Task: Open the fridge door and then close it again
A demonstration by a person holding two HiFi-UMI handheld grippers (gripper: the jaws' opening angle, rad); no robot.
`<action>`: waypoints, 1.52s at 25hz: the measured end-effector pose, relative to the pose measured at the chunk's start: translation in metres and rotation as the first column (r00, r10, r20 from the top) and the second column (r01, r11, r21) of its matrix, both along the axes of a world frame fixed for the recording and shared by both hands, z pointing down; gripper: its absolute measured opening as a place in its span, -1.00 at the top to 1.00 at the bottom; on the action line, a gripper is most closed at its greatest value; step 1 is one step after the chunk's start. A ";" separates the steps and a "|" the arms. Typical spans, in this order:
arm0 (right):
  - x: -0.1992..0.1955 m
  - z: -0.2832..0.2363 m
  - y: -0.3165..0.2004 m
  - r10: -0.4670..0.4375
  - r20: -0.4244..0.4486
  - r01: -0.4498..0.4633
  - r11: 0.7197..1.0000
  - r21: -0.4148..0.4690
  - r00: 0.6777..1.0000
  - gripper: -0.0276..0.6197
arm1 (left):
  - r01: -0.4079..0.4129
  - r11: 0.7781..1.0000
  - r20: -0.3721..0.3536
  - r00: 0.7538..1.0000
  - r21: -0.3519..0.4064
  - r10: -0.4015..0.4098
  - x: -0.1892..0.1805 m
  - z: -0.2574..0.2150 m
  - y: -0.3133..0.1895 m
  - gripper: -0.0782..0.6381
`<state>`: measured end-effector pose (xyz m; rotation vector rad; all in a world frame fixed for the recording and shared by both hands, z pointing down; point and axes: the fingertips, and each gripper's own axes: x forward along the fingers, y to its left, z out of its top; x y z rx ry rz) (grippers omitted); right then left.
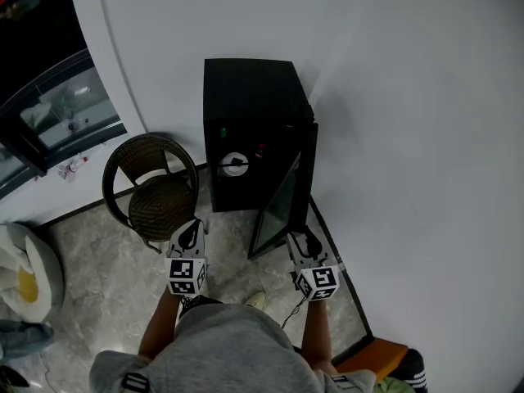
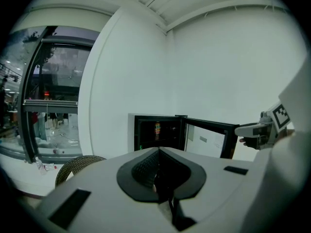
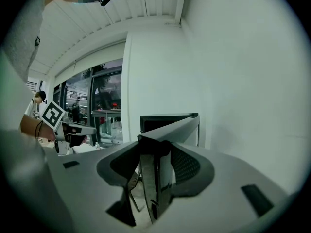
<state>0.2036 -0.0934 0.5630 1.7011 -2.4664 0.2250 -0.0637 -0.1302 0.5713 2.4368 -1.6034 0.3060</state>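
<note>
A small black fridge stands on the floor against the white wall, and its door is swung out toward me. In the right gripper view the door's free edge runs between the pads, and my right gripper is shut on it; the head view shows that gripper at the door's outer corner. My left gripper hangs shut and empty by the chair, apart from the fridge. From the left gripper view the fridge's dark inside shows a lit can, with the door at its right.
A round wicker chair stands just left of the fridge, close to my left gripper. Glass doors lie at the far left. The white wall curves close along the right. An orange object lies on the floor at the lower right.
</note>
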 end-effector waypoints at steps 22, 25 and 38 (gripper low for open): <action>-0.074 0.001 -0.037 0.040 -0.010 -0.039 0.999 0.006 0.999 0.22 | -0.032 0.999 -0.007 0.999 0.022 0.032 -0.069 -0.002 -0.043 0.77; -0.086 0.002 -0.046 0.055 -0.020 -0.055 0.998 0.004 0.998 0.24 | -0.045 0.999 -0.006 0.999 0.029 0.045 -0.082 -0.005 -0.050 0.77; -0.140 0.002 -0.096 0.158 -0.001 -0.158 0.987 0.023 0.987 0.24 | -0.030 0.998 0.003 1.000 0.058 0.030 -0.151 -0.011 -0.081 0.77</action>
